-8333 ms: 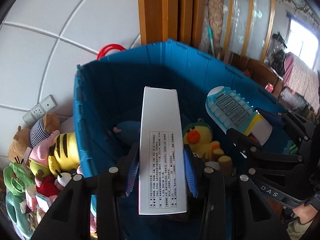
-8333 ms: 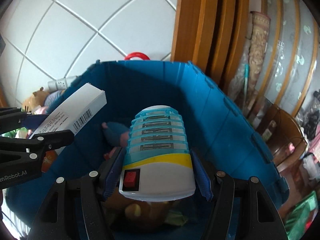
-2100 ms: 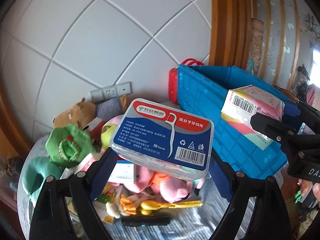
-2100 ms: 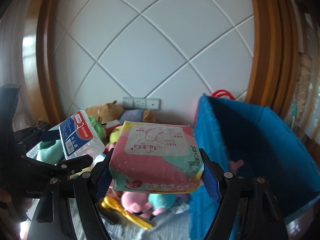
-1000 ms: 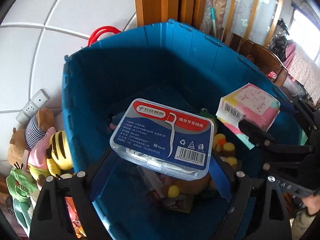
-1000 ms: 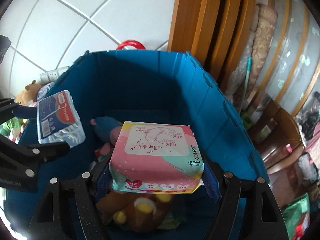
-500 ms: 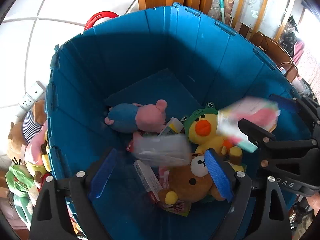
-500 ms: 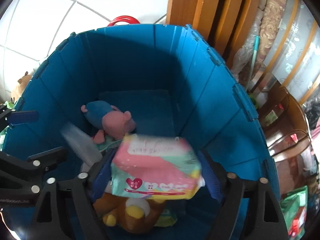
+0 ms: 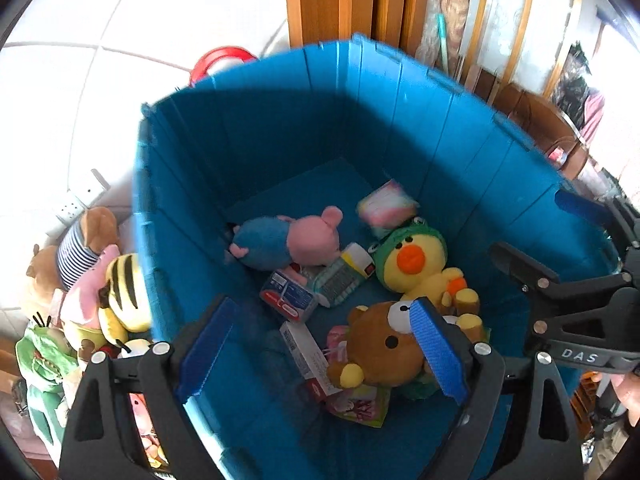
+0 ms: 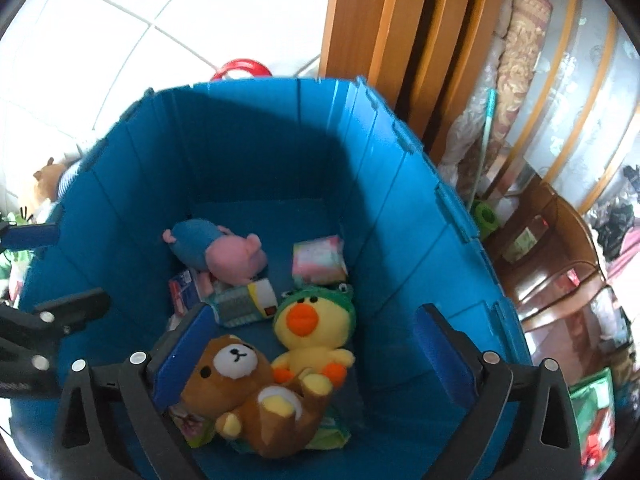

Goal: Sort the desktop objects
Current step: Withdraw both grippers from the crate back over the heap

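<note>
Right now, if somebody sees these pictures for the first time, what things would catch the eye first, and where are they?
The big blue bin fills both views, with both open grippers held above it. On its floor lie a brown bear plush nearest the cameras, a yellow duck plush beside it, and a pink pig plush farther back. More stuffed toys are piled outside the bin's left wall.

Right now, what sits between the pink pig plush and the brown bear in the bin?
In the right wrist view, the blue-and-white bug zapper lies between the pink pig plush and the brown bear, beside the yellow duck.
</note>
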A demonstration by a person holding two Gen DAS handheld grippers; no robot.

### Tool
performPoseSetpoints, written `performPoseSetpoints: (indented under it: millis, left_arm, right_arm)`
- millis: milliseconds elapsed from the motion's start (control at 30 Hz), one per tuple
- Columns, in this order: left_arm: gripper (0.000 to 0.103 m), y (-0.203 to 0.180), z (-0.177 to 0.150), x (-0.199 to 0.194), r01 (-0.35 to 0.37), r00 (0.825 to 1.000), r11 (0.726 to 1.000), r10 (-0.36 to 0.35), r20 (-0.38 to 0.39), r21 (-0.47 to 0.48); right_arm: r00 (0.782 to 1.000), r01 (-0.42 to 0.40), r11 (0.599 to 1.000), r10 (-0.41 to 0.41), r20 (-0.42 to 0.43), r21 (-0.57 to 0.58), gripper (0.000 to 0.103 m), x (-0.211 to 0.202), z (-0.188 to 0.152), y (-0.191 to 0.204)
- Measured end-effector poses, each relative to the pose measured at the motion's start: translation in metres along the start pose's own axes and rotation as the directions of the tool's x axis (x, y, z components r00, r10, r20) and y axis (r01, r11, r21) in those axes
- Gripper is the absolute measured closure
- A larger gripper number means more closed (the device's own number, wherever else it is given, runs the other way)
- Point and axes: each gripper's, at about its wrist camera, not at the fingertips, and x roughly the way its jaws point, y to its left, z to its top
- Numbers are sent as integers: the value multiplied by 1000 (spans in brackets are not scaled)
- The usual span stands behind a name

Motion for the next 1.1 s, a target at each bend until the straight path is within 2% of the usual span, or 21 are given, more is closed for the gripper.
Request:
performPoseSetpoints:
  millis: [133,300,467,567,800,933,1100]
  left_arm:
    - [12,20,-23,-35,-21,996,999,24,91,-28]
    - [12,56,-63,-70,-80,979,993,94,180,-83]
    - [12,108,-109,-89,-129,966,979,160,202,-159]
    - [12,142,-135,-95,-170,959,964,210,191,-203]
    - [12,224,-201,-113,-238,941,911,302,153,-336]
    - [12,271,-245,-123,-278,930,870,350,113,-406]
    - [12,329,-309,-132,-340,912,787,409,23,-514]
  right_arm:
    - [995,-36,999,35,88,4,1,-30,-9,21]
    - [976,-94,995,98,197,-26,1,-62,-23,75]
    - [940,-149,987,160,302,-61,1,-95,-37,129]
    - [928,-174,979,198,317,-103,1,-101,-42,167]
    - [904,-226,953,282,322,-200,1,-104,-48,258]
    - [884,-292,926,357,301,-241,1,-97,-51,307]
    - [864,-392,878,454,217,-276,1,-76,-63,368]
